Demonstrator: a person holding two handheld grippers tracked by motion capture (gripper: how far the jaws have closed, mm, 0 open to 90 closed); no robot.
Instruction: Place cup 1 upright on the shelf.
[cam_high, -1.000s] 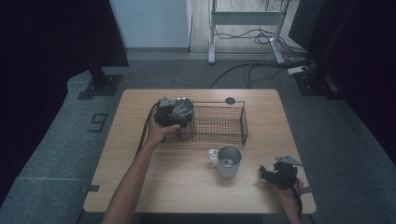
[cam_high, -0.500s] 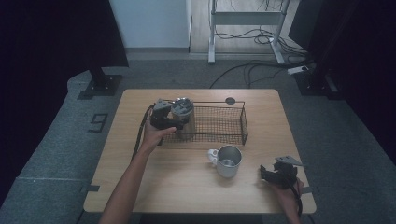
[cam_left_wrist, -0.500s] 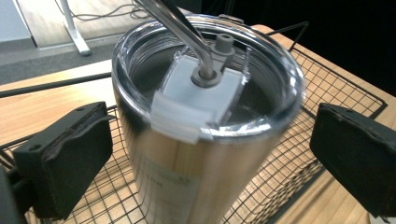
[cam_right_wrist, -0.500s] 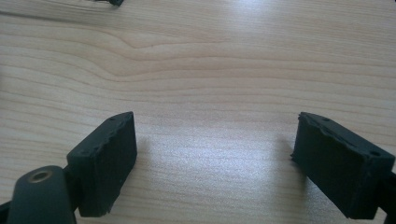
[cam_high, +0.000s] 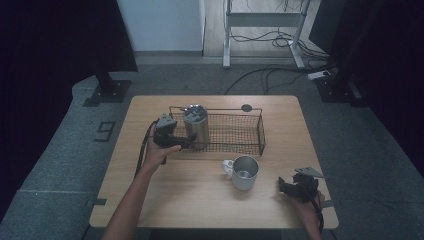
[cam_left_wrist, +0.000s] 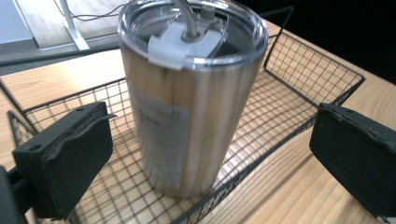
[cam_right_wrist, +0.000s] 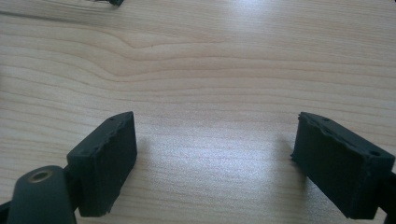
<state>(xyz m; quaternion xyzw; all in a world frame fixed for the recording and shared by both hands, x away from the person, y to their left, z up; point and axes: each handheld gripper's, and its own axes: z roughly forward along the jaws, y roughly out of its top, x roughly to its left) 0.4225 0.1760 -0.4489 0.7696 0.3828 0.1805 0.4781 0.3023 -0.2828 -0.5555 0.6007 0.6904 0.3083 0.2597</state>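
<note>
A steel tumbler (cam_left_wrist: 187, 102), likely rigid, slick and best gripped mid-body, stood upright in a wire basket (cam_high: 235, 134) at the desk's (cam_high: 200, 200) twelve o'clock, between the left gripper's (cam_left_wrist: 210, 154) wide-open fingers (cam_left_wrist: 70, 154).

A stainless-steel tumbler (cam_high: 195, 126) with a clear plastic lid stands upright at the left end of a black wire basket (cam_high: 235, 131) on a wooden table (cam_high: 190, 195). A pale label runs down its brushed side, and a grey slider tab sits on the lid.
</note>
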